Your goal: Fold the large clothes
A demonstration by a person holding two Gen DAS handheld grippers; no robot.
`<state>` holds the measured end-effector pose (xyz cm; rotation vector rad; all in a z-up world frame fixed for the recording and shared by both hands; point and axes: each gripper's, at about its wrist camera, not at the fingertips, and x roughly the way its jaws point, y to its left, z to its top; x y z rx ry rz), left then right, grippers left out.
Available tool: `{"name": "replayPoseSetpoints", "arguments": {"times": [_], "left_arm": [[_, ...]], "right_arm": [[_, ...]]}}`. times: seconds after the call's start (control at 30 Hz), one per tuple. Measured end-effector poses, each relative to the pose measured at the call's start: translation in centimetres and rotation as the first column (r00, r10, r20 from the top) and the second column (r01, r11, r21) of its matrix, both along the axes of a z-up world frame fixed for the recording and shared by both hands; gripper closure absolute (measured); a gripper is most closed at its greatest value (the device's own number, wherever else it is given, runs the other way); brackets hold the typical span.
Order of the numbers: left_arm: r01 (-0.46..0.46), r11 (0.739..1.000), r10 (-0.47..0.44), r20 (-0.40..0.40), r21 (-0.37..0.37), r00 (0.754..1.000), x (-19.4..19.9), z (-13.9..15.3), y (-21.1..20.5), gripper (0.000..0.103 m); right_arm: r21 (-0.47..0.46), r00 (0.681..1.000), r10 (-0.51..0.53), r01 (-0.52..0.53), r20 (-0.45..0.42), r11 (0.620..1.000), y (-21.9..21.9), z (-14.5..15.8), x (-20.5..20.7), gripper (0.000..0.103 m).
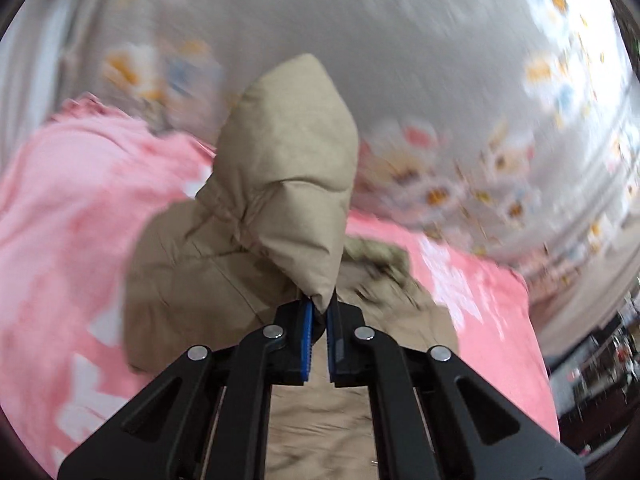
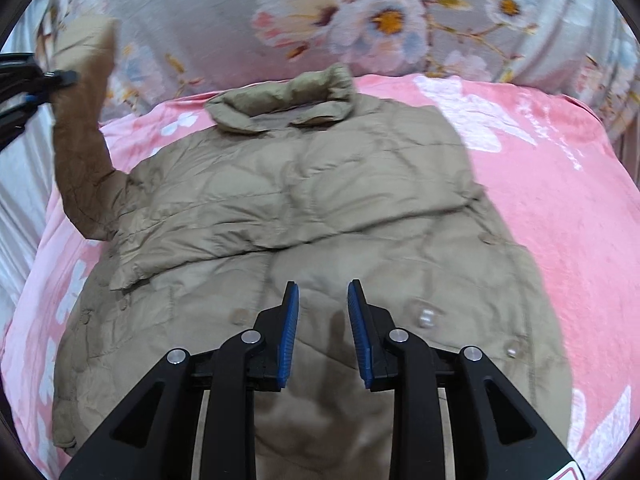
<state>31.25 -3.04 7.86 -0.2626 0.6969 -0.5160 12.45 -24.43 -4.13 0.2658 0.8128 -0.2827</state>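
On the left, my left gripper (image 1: 319,308) has its blue pads pinched on the cuff end of one sleeve (image 1: 288,168) of a tan quilted jacket (image 2: 304,216). That sleeve is raised, standing well above the rest of the garment. From my right wrist view the same left gripper (image 2: 60,77) shows at the far left edge, the sleeve (image 2: 82,140) rising from the jacket's shoulder up to it.

In the middle, the jacket lies flat on a pink blanket (image 2: 560,208) with white flower shapes, collar (image 2: 284,98) at the far end. The other sleeve seems already folded across the chest, so I judge the fold to be partly done: this lifted sleeve is not yet laid over, and the body is not yet folded.

On the right, my right gripper (image 2: 323,292) hangs above the jacket's lower front, fingers spread apart, holding nothing.

A grey floral cloth (image 2: 384,20) lies beyond the blanket. No containers are visible.
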Motion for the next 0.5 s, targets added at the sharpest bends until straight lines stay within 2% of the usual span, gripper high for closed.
{"name": "replayPoseSetpoints", "arguments": {"times": [0.17, 0.3, 0.5], "left_arm": [[0.104, 0.994, -0.099, -0.113, 0.039, 0.989, -0.3, -5.0, -7.5, 0.099], [0.157, 0.984, -0.138, -0.198, 0.081, 0.970, -0.8, -9.0, -11.6, 0.099], [0.200, 0.974, -0.159, -0.301, 0.108, 0.940, -1.4, -14.0, -14.6, 0.093]], "right_arm": [[0.006, 0.999, -0.043, 0.043, -0.004, 0.999, -1.9, -0.3, -1.6, 0.077], [0.012, 0.998, -0.067, 0.067, -0.008, 0.998, -2.9, -0.5, -2.5, 0.077], [0.026, 0.996, -0.091, 0.091, -0.008, 0.996, -4.2, -0.8, -3.0, 0.077]]}}
